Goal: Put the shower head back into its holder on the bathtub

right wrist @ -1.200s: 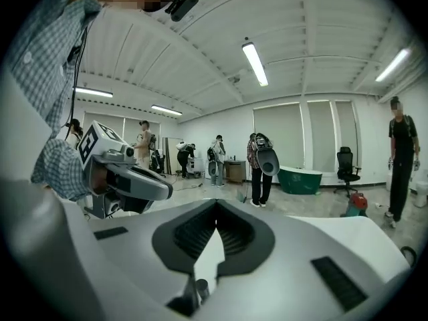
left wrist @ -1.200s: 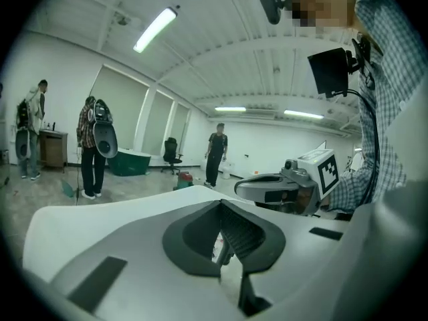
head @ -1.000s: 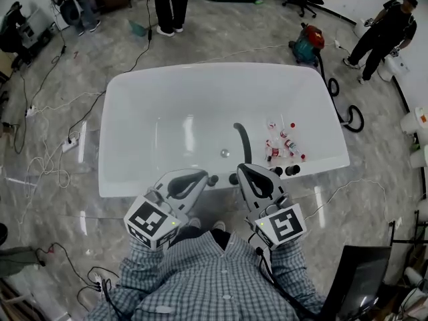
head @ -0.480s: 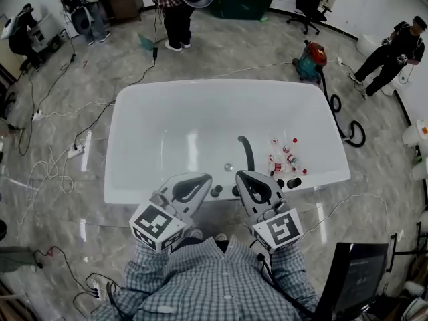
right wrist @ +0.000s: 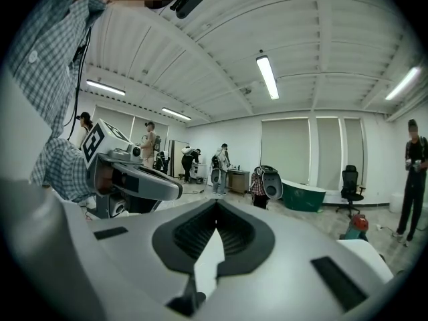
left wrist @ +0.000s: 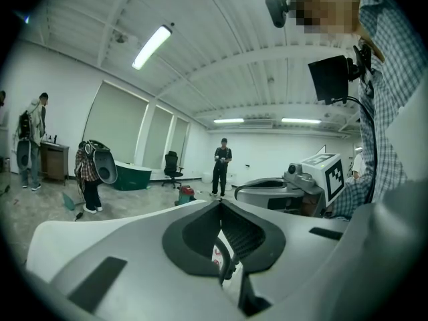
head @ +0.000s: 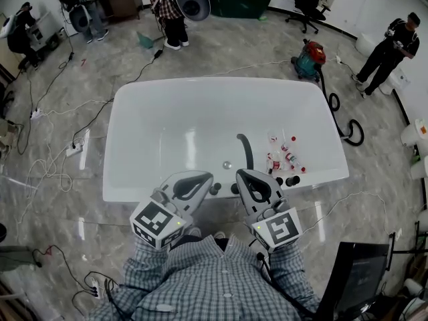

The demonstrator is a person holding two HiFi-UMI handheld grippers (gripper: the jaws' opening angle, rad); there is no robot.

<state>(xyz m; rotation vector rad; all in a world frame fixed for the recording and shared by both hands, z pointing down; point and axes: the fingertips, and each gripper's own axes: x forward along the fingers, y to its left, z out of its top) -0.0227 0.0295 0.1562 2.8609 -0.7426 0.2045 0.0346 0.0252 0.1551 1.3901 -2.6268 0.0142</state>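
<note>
Head view: shower head (head: 244,150) lies down inside the bathtub (head: 124,152), not in its holder.

Left gripper (head: 203,177) and right gripper (head: 242,174) hover over the bathtub's near rim, jaws pressed together on nothing. Reaching in like that would only shove the dark curved shower head towards the small bottles (head: 282,154) beside it. Tricky bit: which dark fitting (head: 292,180) on that rim is the holder I can't tell, and the grippers cover part of the row.

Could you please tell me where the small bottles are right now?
In the head view, the small bottles lie inside the white bathtub near its right end, just beyond the right claw.
</note>
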